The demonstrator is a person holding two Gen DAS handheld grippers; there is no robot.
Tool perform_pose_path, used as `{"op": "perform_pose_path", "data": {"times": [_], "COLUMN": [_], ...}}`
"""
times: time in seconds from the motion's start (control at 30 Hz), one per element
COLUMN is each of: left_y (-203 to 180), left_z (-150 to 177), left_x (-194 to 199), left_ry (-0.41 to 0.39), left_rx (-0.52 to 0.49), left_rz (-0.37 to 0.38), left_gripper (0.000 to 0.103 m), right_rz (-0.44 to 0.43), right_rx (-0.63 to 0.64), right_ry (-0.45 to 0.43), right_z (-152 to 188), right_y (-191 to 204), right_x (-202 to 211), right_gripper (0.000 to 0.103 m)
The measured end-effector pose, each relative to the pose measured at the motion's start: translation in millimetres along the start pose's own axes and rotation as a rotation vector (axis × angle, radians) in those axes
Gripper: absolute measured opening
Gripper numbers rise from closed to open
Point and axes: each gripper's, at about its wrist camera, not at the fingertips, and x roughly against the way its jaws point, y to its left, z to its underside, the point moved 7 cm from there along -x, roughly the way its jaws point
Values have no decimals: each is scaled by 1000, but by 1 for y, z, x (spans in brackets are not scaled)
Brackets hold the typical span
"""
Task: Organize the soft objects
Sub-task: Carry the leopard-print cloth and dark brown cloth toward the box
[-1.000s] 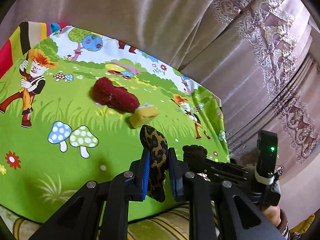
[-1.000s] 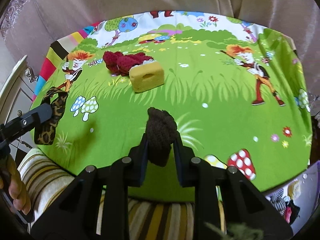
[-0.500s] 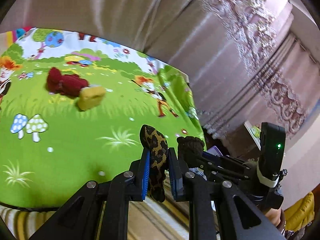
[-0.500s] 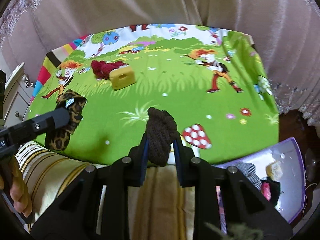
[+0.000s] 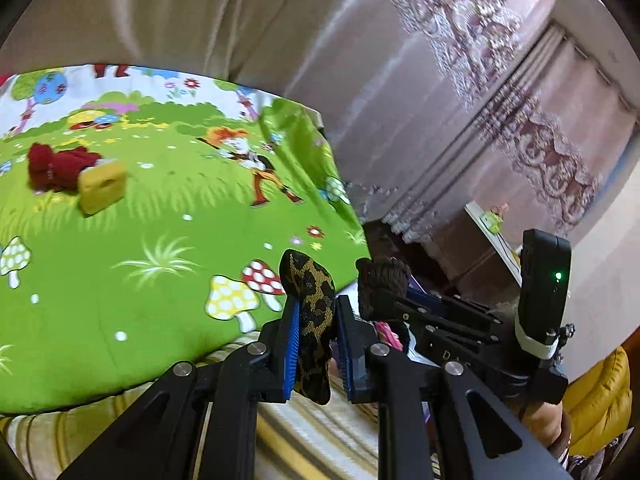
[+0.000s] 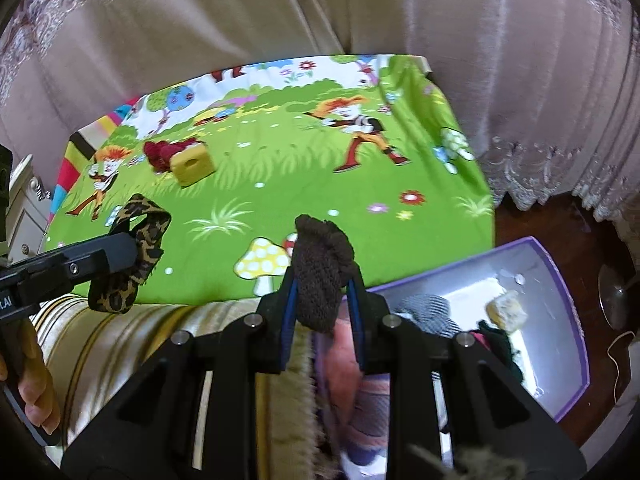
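1. The purple box [image 6: 560,280] sits on the floor beside the green cartoon cloth [image 6: 280,200]. Carry both things over it.
2. The right gripper [image 6: 322,308] is pinching a brown knit sock [image 6: 322,272]. Hold it above the box before letting go.
3. The left gripper [image 5: 316,344] is pinching a leopard-print band [image 5: 314,312]. Keep squeezing until it is over the box too.

Both grippers clamped, side by side, angled down.
left gripper [image 5: 316,340] pinches leopard band [image 5: 314,320]; right gripper [image 6: 322,300] pinches brown knit piece [image 6: 322,268].
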Motion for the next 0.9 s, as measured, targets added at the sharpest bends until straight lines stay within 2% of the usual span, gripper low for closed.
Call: {"op": "perform_pose_path", "data": {"times": [0.37, 0.73, 0.83, 0.9], "left_y": [-63, -115, -125, -127], "left_z": [11, 28, 25, 22], "left_x": [-38, -71, -79, -83], "left_ry": [98, 191, 202, 200], "left_rx": [-104, -192, -205, -193], "left_rz": [68, 120, 120, 120], "left_gripper": [18, 20, 31, 52], "right_rz": [117, 199, 201, 201], "right_rx": [-108, -183, -189, -198], "right_ry": [-13, -32, -32, -32], "right_z": [11, 16, 17, 17], "right_y": [-82, -136, -140, -142], "right_x": [21, 38, 39, 40], "right_gripper": [28, 28, 30, 32]}}
